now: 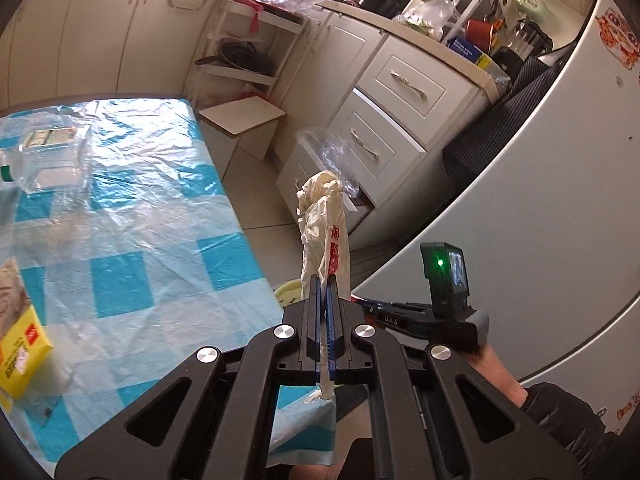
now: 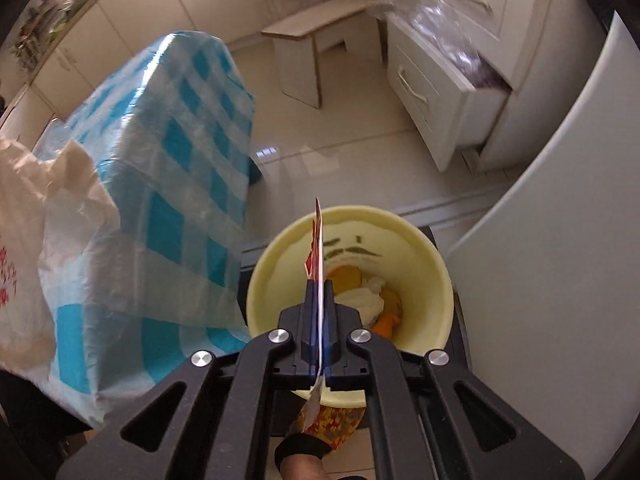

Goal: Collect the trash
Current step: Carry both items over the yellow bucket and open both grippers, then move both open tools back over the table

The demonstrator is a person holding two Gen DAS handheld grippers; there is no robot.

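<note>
Table (image 1: 132, 248): blue-checked cover under clear film; yellow box at its near edge.
Bin (image 2: 434, 280): pale yellow, on the floor beside the table, peel and tissue inside.
Plastic bag (image 1: 322, 220): cream, red print, bunched; left gripper (image 1: 323, 280) clamped on its twisted neck. Likely light, limp, slippery; best taken at the bunch.
Wrapper (image 2: 317, 248): thin, flat, red-printed, between the right gripper's (image 2: 319, 292) near-closed jaws, above the bin. Probably flimsy; hold edge-on.

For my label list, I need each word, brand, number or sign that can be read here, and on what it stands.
"DA5", uncertain: side of the right gripper.
Red print, unreadable: plastic bag.
Red logo, black text, too blurred: yellow box.
Text too small: blue box.
Dark marks, no words: bucket.
Red print, edge-on, unreadable: wrapper.
</note>
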